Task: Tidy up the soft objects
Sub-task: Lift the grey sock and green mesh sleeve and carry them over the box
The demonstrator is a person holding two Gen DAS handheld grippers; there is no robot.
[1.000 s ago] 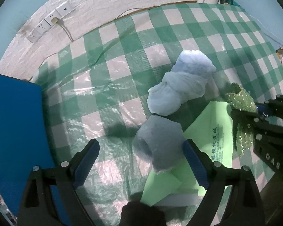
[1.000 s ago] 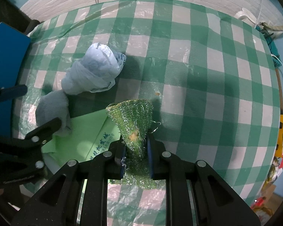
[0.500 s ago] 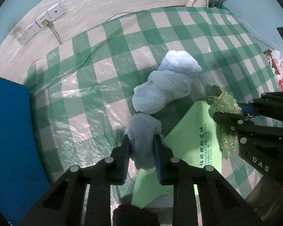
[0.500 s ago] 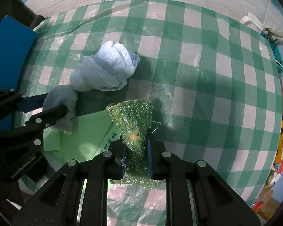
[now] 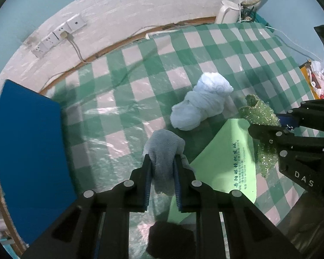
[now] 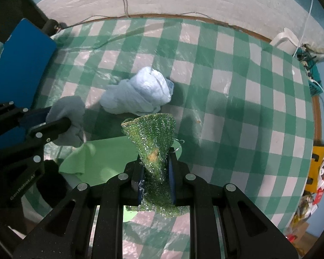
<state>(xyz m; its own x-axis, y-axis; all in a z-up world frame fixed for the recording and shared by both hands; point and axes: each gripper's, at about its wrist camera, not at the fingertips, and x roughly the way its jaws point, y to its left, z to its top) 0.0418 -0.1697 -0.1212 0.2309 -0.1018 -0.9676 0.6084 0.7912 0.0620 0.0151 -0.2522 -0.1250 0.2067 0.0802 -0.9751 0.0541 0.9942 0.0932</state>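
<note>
- Your left gripper (image 5: 162,161) covers the middle of the grey cloth (image 5: 164,144); only its top and lower end show between the pads.
- The sequin cloth (image 6: 153,136) has its lower end hidden behind your right gripper (image 6: 154,166).
- The print on the green sheet (image 5: 226,168) is too small to read.
- A dark blob (image 5: 170,237) near the table's (image 5: 123,99) front edge is too blurred to identify.
- The blue panel (image 5: 30,151) runs off the left edge.

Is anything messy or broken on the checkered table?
One odd spot: the green sequin cloth pinched in the right gripper has an orange-brown patch where the sequins look worn or stained. The pale blue bundle lies loosely wadded on the tablecloth. Nothing is spilled.
</note>
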